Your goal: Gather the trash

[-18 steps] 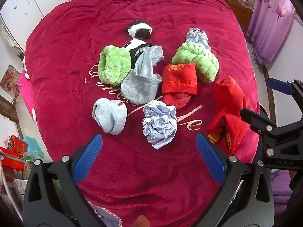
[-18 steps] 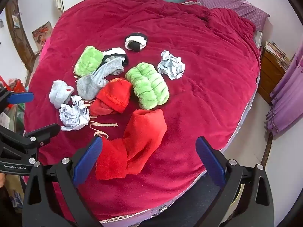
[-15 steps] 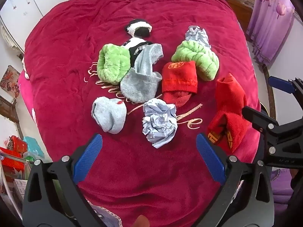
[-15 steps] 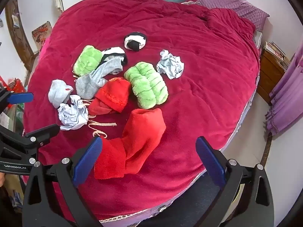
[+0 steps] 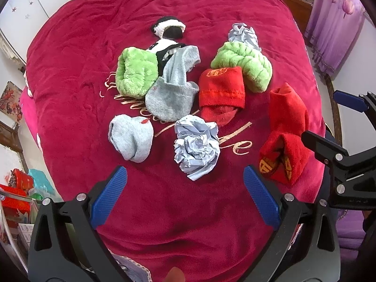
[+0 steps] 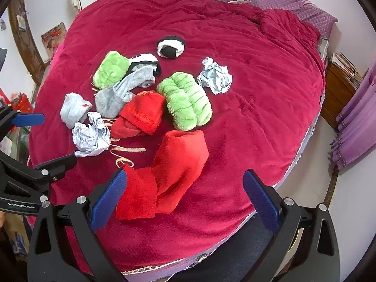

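Two crumpled balls of pale blue-grey paper lie on a dark red bedspread among socks. The near paper ball [image 5: 197, 146] lies just ahead of my left gripper [image 5: 184, 197], which is open and empty above the bed; it also shows in the right wrist view [image 6: 91, 136]. The far paper ball [image 5: 244, 34] sits behind a green fluffy sock [image 5: 244, 64] and shows in the right wrist view [image 6: 215, 76] too. My right gripper [image 6: 184, 198] is open and empty, hovering over a red sock [image 6: 174, 171] at the bed's near edge.
Several socks lie around the paper: green [image 5: 135, 75], grey [image 5: 171, 94], light grey [image 5: 131, 137], red [image 5: 221, 91], black-and-white [image 5: 169, 27]. A wooden nightstand [image 6: 340, 82] and purple curtains [image 6: 357, 127] stand right of the bed. Red boxes [image 5: 14, 202] clutter the floor at left.
Both grippers have moved slightly forward and closer to the bed, so the socks and paper appear a little nearer. Both stay open and nothing was picked up.
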Motion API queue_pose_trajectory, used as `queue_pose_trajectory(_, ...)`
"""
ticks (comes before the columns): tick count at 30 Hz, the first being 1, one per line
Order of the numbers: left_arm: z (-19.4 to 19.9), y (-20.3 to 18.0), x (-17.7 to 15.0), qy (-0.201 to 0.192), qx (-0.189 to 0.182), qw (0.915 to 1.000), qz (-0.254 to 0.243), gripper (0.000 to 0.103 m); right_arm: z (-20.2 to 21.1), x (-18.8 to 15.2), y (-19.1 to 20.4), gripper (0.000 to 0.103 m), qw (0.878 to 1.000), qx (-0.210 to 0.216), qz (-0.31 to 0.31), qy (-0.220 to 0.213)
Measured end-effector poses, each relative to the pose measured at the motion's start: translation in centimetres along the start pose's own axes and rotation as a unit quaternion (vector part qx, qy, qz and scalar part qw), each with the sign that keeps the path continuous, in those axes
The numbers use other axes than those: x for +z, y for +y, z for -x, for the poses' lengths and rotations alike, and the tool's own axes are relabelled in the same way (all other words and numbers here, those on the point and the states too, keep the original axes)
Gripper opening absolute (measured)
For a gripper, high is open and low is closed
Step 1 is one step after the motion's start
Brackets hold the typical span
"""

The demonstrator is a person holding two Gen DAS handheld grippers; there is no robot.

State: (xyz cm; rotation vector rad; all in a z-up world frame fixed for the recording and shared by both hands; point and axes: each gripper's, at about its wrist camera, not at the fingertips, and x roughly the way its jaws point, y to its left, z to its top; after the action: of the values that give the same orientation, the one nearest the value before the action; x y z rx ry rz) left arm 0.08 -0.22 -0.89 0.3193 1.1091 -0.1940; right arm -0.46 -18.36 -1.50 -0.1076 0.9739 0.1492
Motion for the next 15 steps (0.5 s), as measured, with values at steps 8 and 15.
queue_pose_trajectory(8,-0.34,-0.1,0.0,0.015,-0.001,0.9999,-0.006,0.097,-0.19,-0.09,-0.01,0.095,1.0,0.003,-0.003,0.004)
queue_pose_trajectory(15,-0.52,-0.19,-0.02,0.007,-0.002,1.0,-0.004,0.097,-0.37,-0.07,-0.08,0.095,1.0,0.003,-0.003,0.005)
